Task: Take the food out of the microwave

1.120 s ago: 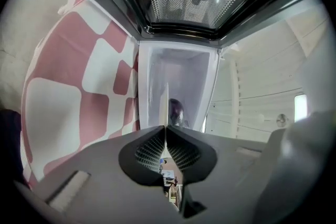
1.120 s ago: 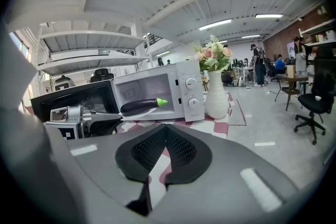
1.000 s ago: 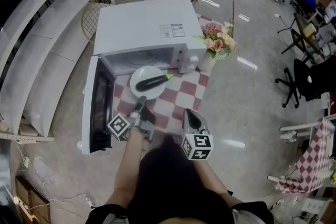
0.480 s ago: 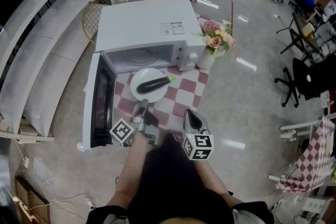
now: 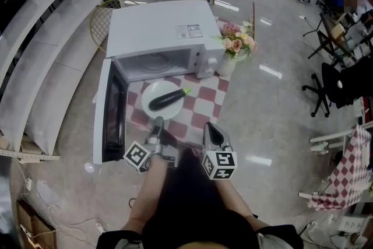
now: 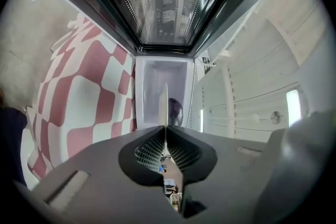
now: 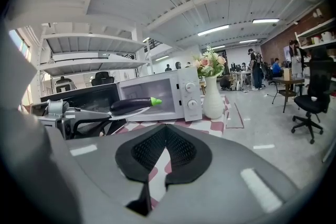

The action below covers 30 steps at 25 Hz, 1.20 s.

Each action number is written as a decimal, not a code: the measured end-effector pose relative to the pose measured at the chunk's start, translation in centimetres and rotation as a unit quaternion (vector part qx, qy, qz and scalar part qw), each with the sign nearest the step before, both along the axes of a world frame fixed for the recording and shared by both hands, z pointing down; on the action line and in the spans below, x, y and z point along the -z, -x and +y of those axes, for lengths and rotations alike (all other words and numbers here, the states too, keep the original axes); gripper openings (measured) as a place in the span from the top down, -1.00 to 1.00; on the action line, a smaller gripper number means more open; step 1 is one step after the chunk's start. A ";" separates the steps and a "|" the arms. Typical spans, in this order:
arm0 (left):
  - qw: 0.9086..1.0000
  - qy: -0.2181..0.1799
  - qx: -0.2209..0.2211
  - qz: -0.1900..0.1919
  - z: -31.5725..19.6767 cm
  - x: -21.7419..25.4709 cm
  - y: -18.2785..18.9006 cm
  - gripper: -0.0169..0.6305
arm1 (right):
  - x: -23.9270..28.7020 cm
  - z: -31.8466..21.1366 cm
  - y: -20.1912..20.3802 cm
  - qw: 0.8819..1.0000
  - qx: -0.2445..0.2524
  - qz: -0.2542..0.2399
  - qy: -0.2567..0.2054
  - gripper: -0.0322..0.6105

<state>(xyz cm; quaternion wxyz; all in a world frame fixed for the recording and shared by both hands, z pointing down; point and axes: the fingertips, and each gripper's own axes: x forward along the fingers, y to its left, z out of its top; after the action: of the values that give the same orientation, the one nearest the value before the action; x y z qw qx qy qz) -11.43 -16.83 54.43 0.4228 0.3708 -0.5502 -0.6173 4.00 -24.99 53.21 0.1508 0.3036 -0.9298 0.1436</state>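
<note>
A white plate (image 5: 152, 91) carrying a dark purple eggplant (image 5: 166, 100) with a green tip hovers over the checkered cloth (image 5: 201, 103), just outside the open white microwave (image 5: 157, 29). My left gripper (image 5: 157, 122) is shut on the plate's near rim. In the left gripper view the plate (image 6: 164, 105) shows edge-on between the jaws of that gripper (image 6: 165, 136), and the eggplant (image 6: 175, 111) sits beyond it. My right gripper (image 5: 211, 132) is shut on nothing, to the right of the plate. From the right gripper view the eggplant (image 7: 131, 106) and plate (image 7: 124, 114) are seen side-on, left of this gripper (image 7: 165, 131).
The microwave door (image 5: 108, 116) stands open at the left, close beside the left gripper. A white vase of flowers (image 5: 232, 52) stands on the cloth to the right of the microwave. White shelving (image 5: 41, 38) runs along the left. An office chair (image 5: 326, 90) stands far right.
The left gripper has drawn the plate with the eggplant out from the microwave mouth toward the person. The right gripper has stayed nearly in place.
</note>
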 end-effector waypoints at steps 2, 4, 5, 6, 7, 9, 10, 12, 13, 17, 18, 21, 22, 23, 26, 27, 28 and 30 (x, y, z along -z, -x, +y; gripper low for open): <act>1.000 -0.002 0.003 0.000 0.6 0.1 -0.3 0.88 | 0.3 0.4 -0.2 1.000 0.000 -0.005 -0.006 0.90; 1.000 -0.003 0.006 0.000 1.2 0.4 -0.7 0.88 | 0.7 0.8 -0.4 1.000 0.000 -0.010 -0.014 0.90; 1.000 -0.004 0.008 -0.001 1.5 0.6 -0.9 0.88 | 0.8 1.0 -0.5 1.000 -0.001 -0.011 -0.018 0.90; 1.000 -0.005 0.009 -0.003 1.9 0.7 -1.1 0.88 | 1.0 1.3 -0.6 1.000 -0.001 -0.012 -0.021 0.90; 1.000 -0.007 0.010 -0.005 2.2 0.9 -1.3 0.88 | 1.2 1.5 -0.7 1.000 -0.001 -0.012 -0.024 0.90; 1.000 -0.010 0.011 -0.007 2.6 1.0 -1.6 0.88 | 1.4 2.0 -0.8 1.000 0.002 -0.013 -0.027 0.90; 1.000 -0.011 0.010 -0.008 2.8 1.0 -1.8 0.88 | 1.5 2.2 -0.8 0.999 0.004 -0.015 -0.028 0.90; 1.000 -0.011 0.011 -0.007 3.1 1.0 -2.0 0.88 | 1.8 2.5 -0.9 0.999 0.009 -0.018 -0.031 0.90; 1.000 -0.011 0.013 -0.007 3.3 1.1 -2.1 0.88 | 2.0 2.6 -1.0 0.999 0.010 -0.019 -0.033 0.90; 1.000 -0.018 0.014 -0.014 3.7 1.8 -2.5 0.88 | 2.3 2.9 -1.7 0.999 0.007 -0.017 -0.038 0.90; 1.000 -0.019 0.014 -0.016 3.8 2.0 -2.6 0.88 | 2.3 3.0 -1.9 0.999 0.005 -0.015 -0.038 0.90; 1.000 -0.020 0.013 -0.017 4.1 2.1 -2.8 0.88 | 2.3 3.3 -2.2 0.999 0.002 -0.011 -0.035 0.90; 1.000 -0.020 0.012 -0.017 4.2 2.1 -2.8 0.88 | 2.2 3.4 -2.2 0.999 0.002 -0.011 -0.034 0.90; 1.000 -0.021 0.011 -0.017 4.2 2.1 -2.9 0.88 | 2.2 3.5 -2.3 0.999 0.002 -0.010 -0.034 0.90; 1.000 -0.021 0.006 -0.016 4.3 2.1 -2.9 0.88 | 2.1 3.8 -2.3 1.000 0.001 -0.013 -0.029 0.90; 1.000 -0.020 0.005 -0.016 4.3 2.1 -2.9 0.88 | 2.1 3.9 -2.3 1.000 0.000 -0.013 -0.027 0.90; 1.000 -0.019 0.004 -0.018 4.4 2.1 -3.0 0.88 | 2.1 4.0 -2.3 1.000 0.000 -0.013 -0.027 0.90; 1.000 -0.015 0.004 -0.020 4.5 1.9 -2.9 0.88 | 2.0 4.0 -2.5 1.000 -0.003 -0.012 -0.027 0.90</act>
<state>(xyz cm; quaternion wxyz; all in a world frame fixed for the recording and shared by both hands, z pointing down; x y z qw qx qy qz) -8.53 -12.29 52.49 0.4036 0.3875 -0.5504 -0.6197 6.47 -20.97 51.18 0.1310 0.3084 -0.9342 0.1222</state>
